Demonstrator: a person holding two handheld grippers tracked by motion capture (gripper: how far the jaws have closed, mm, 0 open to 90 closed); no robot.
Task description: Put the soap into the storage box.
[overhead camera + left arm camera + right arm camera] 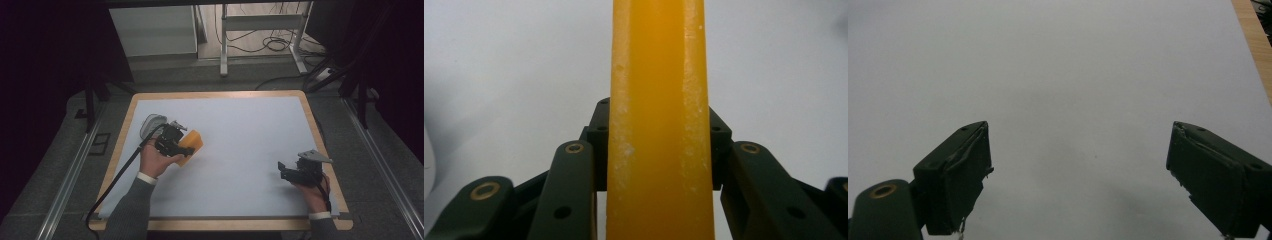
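An orange-yellow block [192,141] is at the left of the white mat [240,145], with my left gripper [183,147] shut on it. In the left gripper view the block [659,100] stands as a tall yellow bar clamped between the two black jaws of my left gripper [659,132], and its surface has pale scuffs. My right gripper [283,171] is near the mat's front right, held in a hand and pointing left. In the right gripper view my right gripper [1078,165] is open, its jaws wide apart with nothing but bare mat between them.
A pale grey rounded object [151,125] lies just behind the left hand, near the mat's left edge. The mat sits on a wooden-rimmed board [220,94], whose edge [1254,45] runs past the right gripper. Metal rails [70,175] flank the board.
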